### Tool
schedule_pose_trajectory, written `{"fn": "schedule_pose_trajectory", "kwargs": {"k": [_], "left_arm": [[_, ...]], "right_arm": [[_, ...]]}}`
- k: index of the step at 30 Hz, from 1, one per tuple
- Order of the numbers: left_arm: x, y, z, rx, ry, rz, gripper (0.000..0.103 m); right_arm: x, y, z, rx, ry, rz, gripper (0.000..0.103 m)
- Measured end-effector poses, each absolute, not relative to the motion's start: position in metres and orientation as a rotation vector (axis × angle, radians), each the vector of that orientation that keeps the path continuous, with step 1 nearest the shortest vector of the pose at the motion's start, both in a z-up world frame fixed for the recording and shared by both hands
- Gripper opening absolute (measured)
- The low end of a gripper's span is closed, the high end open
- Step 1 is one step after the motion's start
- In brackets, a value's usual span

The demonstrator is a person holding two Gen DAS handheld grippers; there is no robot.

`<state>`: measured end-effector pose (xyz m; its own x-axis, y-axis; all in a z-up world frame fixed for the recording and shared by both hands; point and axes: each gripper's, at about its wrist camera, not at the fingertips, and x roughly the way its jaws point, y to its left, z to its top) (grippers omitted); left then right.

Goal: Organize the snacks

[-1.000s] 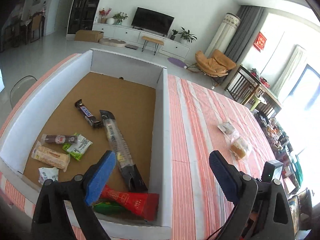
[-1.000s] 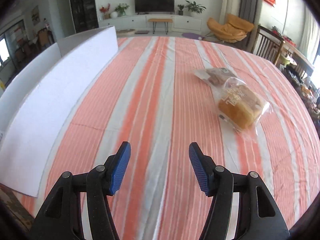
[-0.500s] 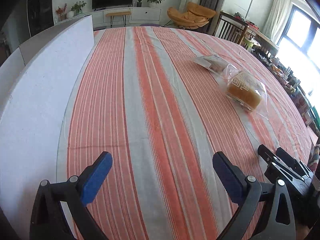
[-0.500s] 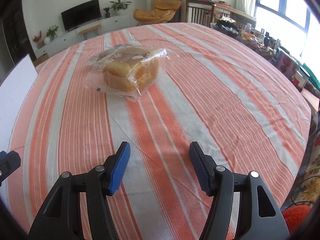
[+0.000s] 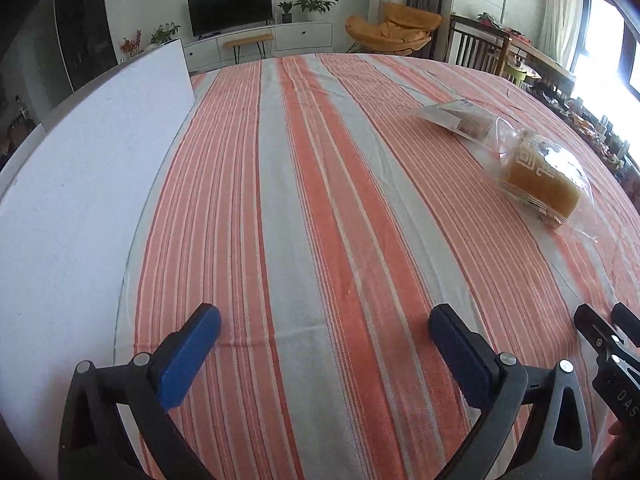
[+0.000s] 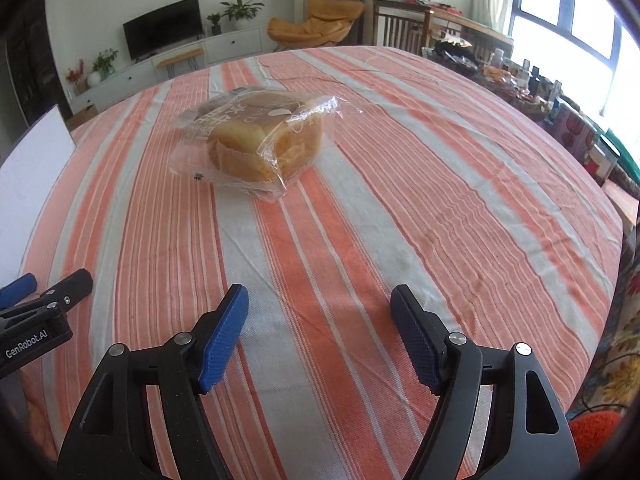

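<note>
With nothing between its widening jaws, the right gripper [image 6: 318, 320] should straddle the clear-wrapped golden bread loaf [image 6: 256, 142] mid-tablecloth, squeezing gently.

An orange-and-grey striped tablecloth [image 6: 360, 240] covers the table, and behind it a black television [image 6: 162, 28] stands on a long white cabinet [image 6: 224, 46] flanked by potted plants [image 6: 240, 10], an orange lounge chair [image 6: 316, 26] and a wooden chair [image 6: 400, 28].
</note>
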<state>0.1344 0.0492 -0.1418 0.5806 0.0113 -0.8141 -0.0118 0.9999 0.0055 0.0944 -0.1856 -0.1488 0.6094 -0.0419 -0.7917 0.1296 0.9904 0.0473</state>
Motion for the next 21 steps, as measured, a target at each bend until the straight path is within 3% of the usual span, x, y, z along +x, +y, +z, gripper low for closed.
{"fn": "schedule_pose_trajectory", "kwargs": {"k": [21], "left_arm": [[0.1347, 0.0494, -0.1416, 0.0, 0.951, 0.013, 0.103]], "right_arm": [[0.0942, -0.1828, -0.149, 0.101, 0.912, -0.1, 0.083]]}}
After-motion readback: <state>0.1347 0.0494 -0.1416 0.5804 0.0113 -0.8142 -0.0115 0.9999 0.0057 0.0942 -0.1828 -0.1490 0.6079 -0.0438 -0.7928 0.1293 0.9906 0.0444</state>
